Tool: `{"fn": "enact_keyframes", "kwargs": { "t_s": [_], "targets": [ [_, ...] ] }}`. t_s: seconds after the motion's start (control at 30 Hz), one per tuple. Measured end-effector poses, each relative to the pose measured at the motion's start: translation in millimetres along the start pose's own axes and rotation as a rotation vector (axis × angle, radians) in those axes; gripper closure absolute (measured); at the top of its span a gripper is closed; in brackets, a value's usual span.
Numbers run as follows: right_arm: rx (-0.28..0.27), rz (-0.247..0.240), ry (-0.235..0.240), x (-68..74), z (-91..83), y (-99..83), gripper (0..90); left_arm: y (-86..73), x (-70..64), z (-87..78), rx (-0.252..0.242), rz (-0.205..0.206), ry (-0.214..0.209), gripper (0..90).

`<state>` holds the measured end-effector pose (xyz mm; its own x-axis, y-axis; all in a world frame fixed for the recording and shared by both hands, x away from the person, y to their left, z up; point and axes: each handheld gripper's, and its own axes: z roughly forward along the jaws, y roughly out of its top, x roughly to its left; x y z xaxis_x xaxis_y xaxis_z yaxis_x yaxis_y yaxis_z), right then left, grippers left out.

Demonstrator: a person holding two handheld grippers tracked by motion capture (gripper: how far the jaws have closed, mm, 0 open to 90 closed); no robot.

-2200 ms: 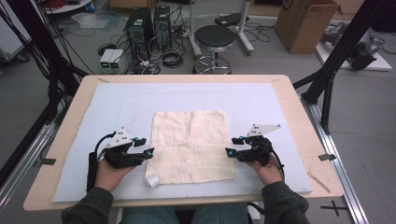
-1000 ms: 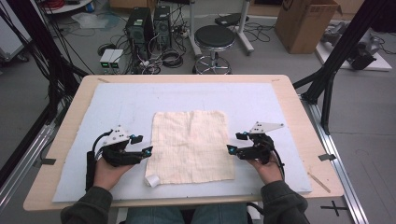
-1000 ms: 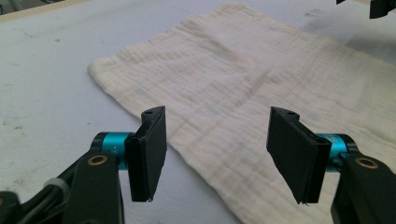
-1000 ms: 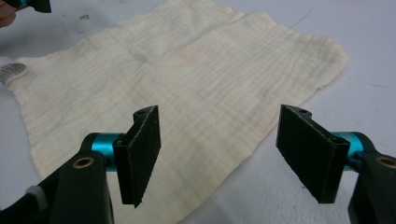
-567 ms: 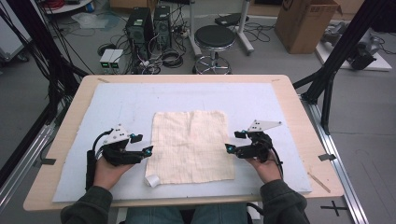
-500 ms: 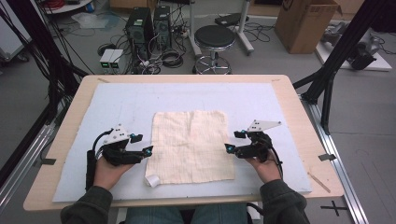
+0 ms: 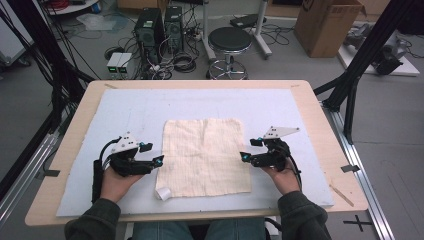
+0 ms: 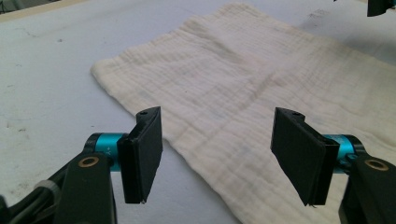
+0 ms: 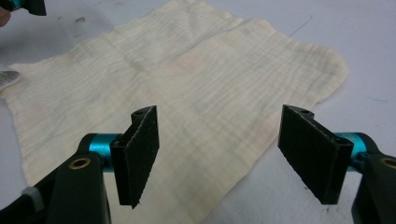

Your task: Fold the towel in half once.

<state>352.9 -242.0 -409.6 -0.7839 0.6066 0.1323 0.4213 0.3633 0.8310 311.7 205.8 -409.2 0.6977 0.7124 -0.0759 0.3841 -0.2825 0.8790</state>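
Both hand-held grippers have crept slightly inward toward the cloth compared with the earlier high views; the cloth itself lies unchanged.

The cream, square, crinkled muslin cloth (image 7: 205, 156) lies flat at the middle of the pale blue mat (image 7: 125, 107) on the wooden bench (image 7: 320, 117), with its near-left corner (image 7: 163, 192) curled over.

- Left hand-held gripper (image 7: 159, 161): jaws apart, holding nothing, just beside the cloth's left edge. In the left gripper view (image 8: 217, 156) that edge runs between the jaws.
- Right hand-held gripper (image 7: 244, 157): jaws apart, holding nothing, at the cloth's right edge. In the right gripper view (image 9: 217, 158) the edge also lies between the jaws.

The cloth lies directly between the two grippers, each equally near its own side. Judged next step: close each on its edge.
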Motion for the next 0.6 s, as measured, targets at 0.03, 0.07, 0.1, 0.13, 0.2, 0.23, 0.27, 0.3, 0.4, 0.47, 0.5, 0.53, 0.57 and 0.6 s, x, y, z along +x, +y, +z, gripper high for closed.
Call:
{"fn": "enact_keyframes", "kwargs": {
  "t_s": [0.03, 0.07, 0.1, 0.13, 0.2, 0.23, 0.27, 0.3, 0.4, 0.47, 0.5, 0.53, 0.57, 0.6],
  "targets": [
    [-0.002, 0.002, -0.003, -1.9, 0.2, 1.8, 28.8, 1.1, 1.5, 1.1, 0.0, -0.001, 0.004, 34.8],
    [-0.004, 0.006, -0.005, -4.2, 0.9, 3.9, 28.9, 2.5, 3.4, 2.3, 0.003, -0.001, 0.006, 35.7],
    [-0.004, 0.007, -0.007, -6.4, 1.5, 6.1, 29.1, 4.2, 5.2, 3.7, 0.003, -0.011, 0.012, 36.1],
    [0.001, 0.011, -0.012, -8.4, 2.4, 8.6, 29.2, 6.8, 7.8, 5.3, 0.014, -0.015, 0.006, 36.4],
    [0.005, 0.01, -0.018, -14.4, 5.8, 14.3, 29.3, 12.1, 11.4, 8.1, 0.019, -0.008, 0.009, 40.1],
    [0.006, 0.006, -0.023, -17.8, 7.5, 17.7, 29.5, 14.5, 12.9, 10.0, 0.01, -0.009, 0.019, 40.3],
    [0.012, 0.009, -0.021, -20.5, 8.9, 21.5, 31.9, 17.4, 15.3, 11.7, 0.019, -0.006, 0.024, 41.4],
    [0.016, 0.007, -0.021, -23.3, 10.4, 25.4, 34.0, 20.7, 17.9, 14.2, 0.029, -0.007, 0.031, 41.8],
    [0.035, 0.004, -0.032, -30.3, 14.7, 39.6, 34.9, 30.7, 27.3, 21.1, 0.018, -0.033, 0.03, 42.9],
    [0.044, -0.001, -0.029, -35.6, 18.3, 49.1, 37.0, 37.8, 34.0, 25.6, 0.021, -0.04, 0.035, 45.1],
    [0.05, -0.003, -0.033, -37.5, 20.2, 53.3, 38.9, 41.2, 37.7, 28.0, 0.021, -0.047, 0.035, 45.2],
    [0.058, -0.004, -0.031, -40.0, 22.5, 57.5, 41.3, 43.6, 41.8, 30.3, 0.012, -0.058, 0.024, 46.0],
    [0.071, -0.005, -0.035, -43.2, 25.1, 61.5, 44.5, 46.2, 45.4, 32.3, 0.022, -0.06, 0.019, 48.6],
    [0.087, 0.001, -0.041, -45.6, 27.3, 64.8, 45.8, 50.2, 49.5, 36.4, 0.03, -0.069, 0.036, 49.0]
  ]
}}
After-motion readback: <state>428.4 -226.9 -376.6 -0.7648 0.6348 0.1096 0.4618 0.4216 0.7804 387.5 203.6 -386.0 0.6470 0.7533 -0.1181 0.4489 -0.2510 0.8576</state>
